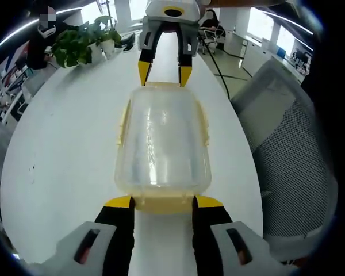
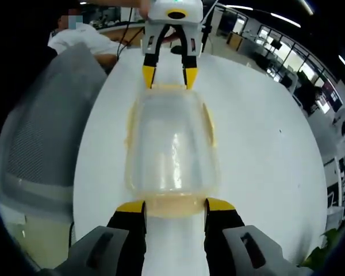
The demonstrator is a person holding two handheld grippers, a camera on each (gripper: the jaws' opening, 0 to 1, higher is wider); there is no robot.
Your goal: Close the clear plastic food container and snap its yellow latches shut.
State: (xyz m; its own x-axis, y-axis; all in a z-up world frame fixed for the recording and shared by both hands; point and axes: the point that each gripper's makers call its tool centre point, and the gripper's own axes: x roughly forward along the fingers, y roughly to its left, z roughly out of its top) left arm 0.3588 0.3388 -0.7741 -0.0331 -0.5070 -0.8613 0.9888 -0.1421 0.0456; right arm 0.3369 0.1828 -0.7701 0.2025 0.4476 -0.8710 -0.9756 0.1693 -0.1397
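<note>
Two claws face each other across one clear plastic container (image 1: 162,144) that lies lengthwise on the white tabletop (image 1: 63,149). In the left gripper view, the left claw (image 1: 163,202) stands spread about as wide as the container's near end, its yellow-tipped jaws flanking the yellow latch (image 1: 163,202) there; the tips look to be touching or just beside the latch's two sides, but I cannot tell whether they press on it. At the far end the right claw (image 1: 161,72) comes in from the top, its two yellow tips set just at the container's far rim, parted to a moderate width.

The right gripper view gives the mirror picture: the right claw (image 2: 175,207) spread at the near end latch (image 2: 175,206), and the left claw (image 2: 169,75) at the far rim of the container (image 2: 171,141).

The lid lies on the container. Four yellow latches can be made out, one per side, though the long side ones are pale and blurred through the plastic, so whether any is snapped down is hard to say. One grey mesh chair (image 1: 293,144) stands beside the tabletop, partly cut off. Potted plants (image 1: 83,43) sit at the tabletop's far edge.
</note>
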